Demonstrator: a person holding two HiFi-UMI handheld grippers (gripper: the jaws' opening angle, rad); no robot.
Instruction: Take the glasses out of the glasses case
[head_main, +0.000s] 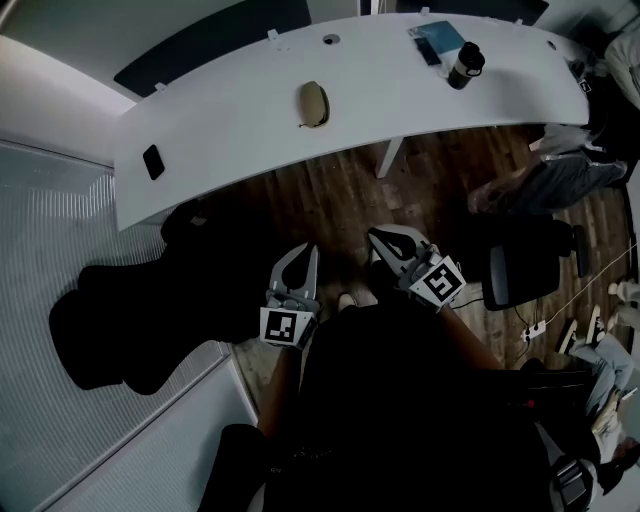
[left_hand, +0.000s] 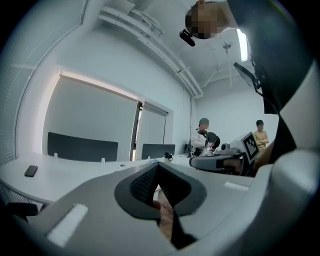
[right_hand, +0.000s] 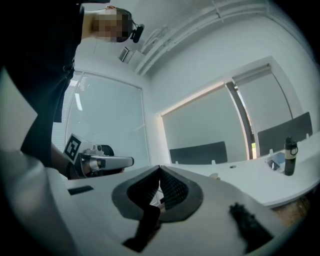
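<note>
Nearest, at 6 o'clock in the head view, is the person's dark torso (head_main: 400, 400). Just beyond it the left gripper (head_main: 305, 255) and right gripper (head_main: 378, 238) hang over wood floor (head_main: 330, 195), both with jaws pressed together and holding nothing. The tan case (head_main: 314, 104) lies shut on the white table (head_main: 230, 110) at 12 o'clock, well apart from both.

Left gripper view: the jaws meet tip to tip with nothing between them, and the table spreads ahead, with a phone (left_hand: 31, 170) at 9 o'clock.

Right gripper view: its jaws are likewise together and empty, with a bottle (right_hand: 289, 156) at 3 o'clock.

I judge this to be the approach, with the case untouched. Next, both grippers must reach the table and open, one to steady the case and one to lift its lid.
</note>
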